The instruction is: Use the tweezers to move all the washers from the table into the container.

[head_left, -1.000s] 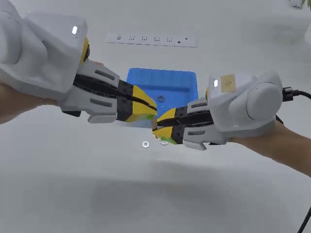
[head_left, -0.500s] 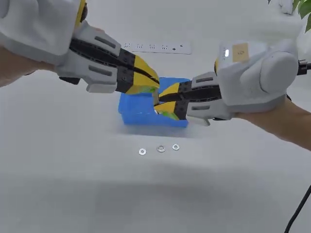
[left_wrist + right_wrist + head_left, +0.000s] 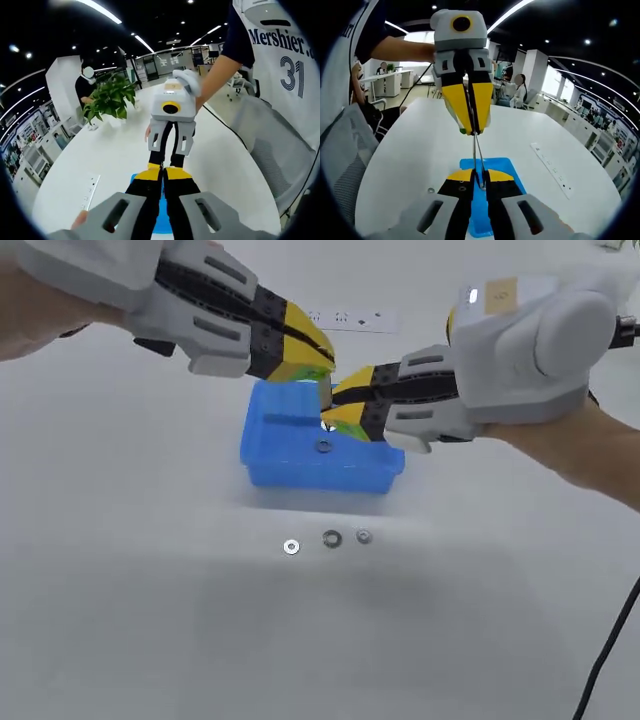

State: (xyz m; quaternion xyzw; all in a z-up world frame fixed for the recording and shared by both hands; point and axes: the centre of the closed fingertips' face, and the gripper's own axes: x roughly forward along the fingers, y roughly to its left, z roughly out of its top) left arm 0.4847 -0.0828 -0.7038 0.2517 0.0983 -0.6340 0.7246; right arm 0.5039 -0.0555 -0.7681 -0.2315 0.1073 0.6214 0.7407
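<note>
Three washers (image 3: 332, 538) are seen lying in a short row on the white desk (image 3: 140, 600), at 6 o'clock from the blue container (image 3: 300, 468) and near its front wall. One washer (image 3: 323, 446) is seen lying inside the container, on its floor. Just above it, at the tip of the tweezers (image 3: 476, 150), a small pale ring is made out. It may be another washer being carried, but this cannot be told for certain.

The tweezers are held over the container by both grippers. The left gripper (image 3: 325, 362), reaching in from 10 o'clock, has its fingers clenched on the upper end. The right gripper (image 3: 336, 402), reaching in from 3 o'clock, has its fingers pressed together around the thin legs lower down. A white power strip (image 3: 350, 317) is seen at 12 o'clock, beyond the container.

The task is judged to be partly done. At least one washer is delivered, one is perhaps about to be dropped, and three are left to be picked up from the desk.
</note>
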